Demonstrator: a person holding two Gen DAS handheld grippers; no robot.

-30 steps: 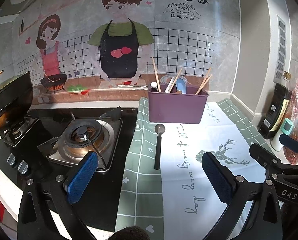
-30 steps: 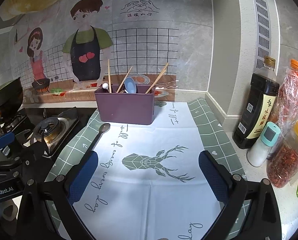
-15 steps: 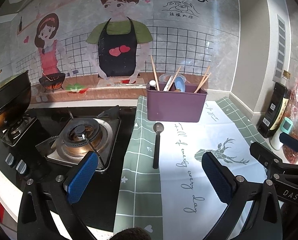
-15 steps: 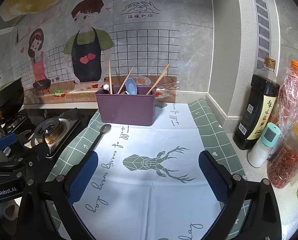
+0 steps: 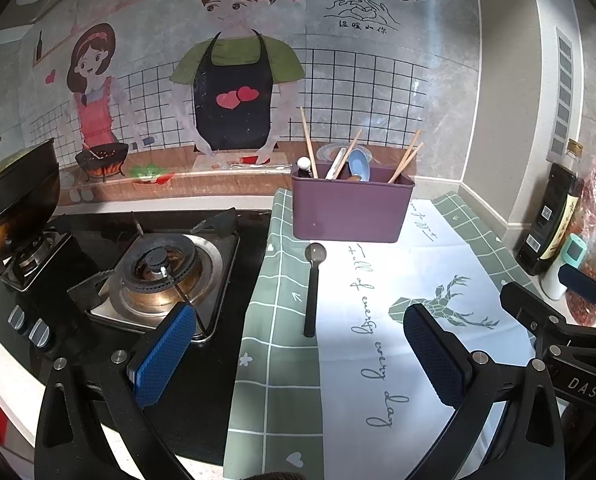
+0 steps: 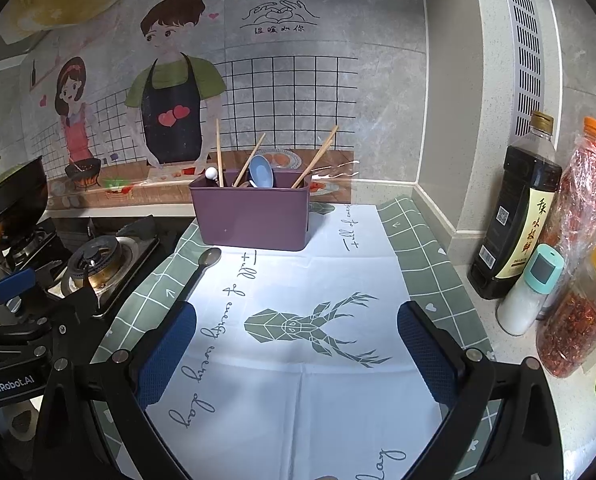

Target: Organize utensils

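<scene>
Both your left claw (image 5: 298, 354) and right claw (image 6: 296, 354) gape wide and empty, the dark spoon (image 5: 311, 288) lying on the cloth (image 5: 397, 320) just before the purple bin (image 5: 349, 210); its thin, flat handle may slip a shallow pinch.

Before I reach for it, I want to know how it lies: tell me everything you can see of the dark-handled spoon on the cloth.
The dark-handled spoon with a round metallic-looking bowl lies flat on the green-checked and white cloth, alone, touched by neither gripper. Its bowl points toward the purple plastic utensil bin and stops just short of it; the slim straight handle runs back toward the cameras. It rests along the cloth's green border, near the gas stove.
</scene>
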